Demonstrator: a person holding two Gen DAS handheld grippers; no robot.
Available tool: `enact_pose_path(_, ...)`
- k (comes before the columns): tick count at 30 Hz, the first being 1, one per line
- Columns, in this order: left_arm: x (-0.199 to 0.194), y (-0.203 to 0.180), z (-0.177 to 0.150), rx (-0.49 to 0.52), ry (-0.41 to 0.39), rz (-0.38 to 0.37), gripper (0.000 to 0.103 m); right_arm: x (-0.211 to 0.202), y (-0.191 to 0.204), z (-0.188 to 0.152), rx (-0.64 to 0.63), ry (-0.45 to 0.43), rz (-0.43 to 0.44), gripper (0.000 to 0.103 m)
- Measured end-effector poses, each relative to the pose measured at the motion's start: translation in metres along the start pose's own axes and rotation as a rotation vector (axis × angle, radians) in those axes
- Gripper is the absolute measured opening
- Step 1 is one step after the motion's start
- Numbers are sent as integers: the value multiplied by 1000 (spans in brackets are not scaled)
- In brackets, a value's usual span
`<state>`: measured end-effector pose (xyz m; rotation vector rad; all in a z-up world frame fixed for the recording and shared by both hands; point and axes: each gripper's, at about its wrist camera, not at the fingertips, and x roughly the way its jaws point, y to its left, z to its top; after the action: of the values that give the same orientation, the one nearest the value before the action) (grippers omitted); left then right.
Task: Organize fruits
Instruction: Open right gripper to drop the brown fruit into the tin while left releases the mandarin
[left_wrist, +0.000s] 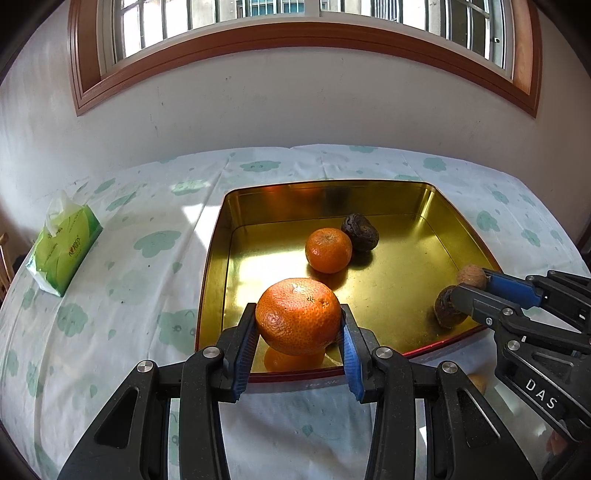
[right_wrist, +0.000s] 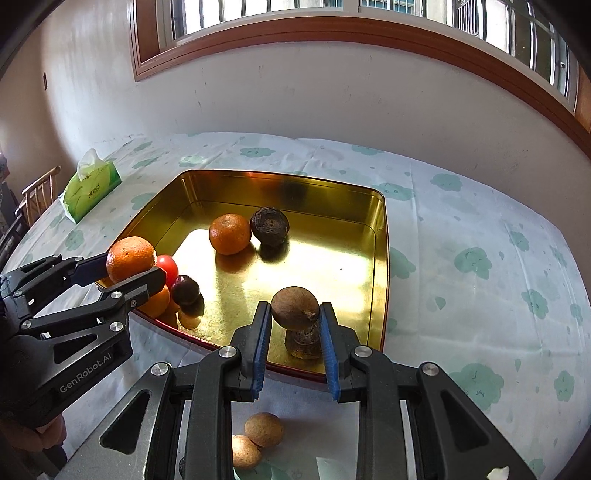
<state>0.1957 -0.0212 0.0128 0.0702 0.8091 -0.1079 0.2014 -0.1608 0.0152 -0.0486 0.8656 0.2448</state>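
A gold metal tray (left_wrist: 436, 221) (right_wrist: 369, 229) lies on the table. In it sit a small orange (left_wrist: 328, 250) (right_wrist: 229, 234) and a dark wrinkled fruit (left_wrist: 360, 232) (right_wrist: 269, 226) side by side. My left gripper (left_wrist: 299, 325) (right_wrist: 129, 267) is shut on a large orange (left_wrist: 298, 315) (right_wrist: 130, 258), held just above the tray's near edge. My right gripper (right_wrist: 294, 314) (left_wrist: 471, 288) is shut on a brown round fruit (right_wrist: 294, 307) (left_wrist: 471, 277) over the tray's near right corner. Another dark wrinkled fruit (left_wrist: 447, 306) (right_wrist: 303, 341) lies below it. A red tomato (right_wrist: 168, 267), a dark plum (right_wrist: 185, 290) and another orange (right_wrist: 157, 301) sit at the tray's near left.
A green tissue pack (left_wrist: 62, 247) (right_wrist: 90, 190) lies at the table's far left. Two brown round fruits (right_wrist: 264, 429) (right_wrist: 245, 451) lie on the cloth under my right gripper. A wooden chair (right_wrist: 37, 195) stands left of the table. The wall and window are behind.
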Motion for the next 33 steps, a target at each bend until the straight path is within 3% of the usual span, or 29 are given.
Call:
enact_pose_path(20, 13, 3, 1, -10, 7, 9, 44, 14, -2, 1, 21, 22, 7, 25)
enact_pose_path(24, 12, 4, 0, -18, 13, 10, 45, 13, -1, 1, 19, 13, -1, 37)
enact_pose_path(33, 4, 7, -3, -28, 3, 29, 55, 2, 2, -3, 18, 0, -6, 38)
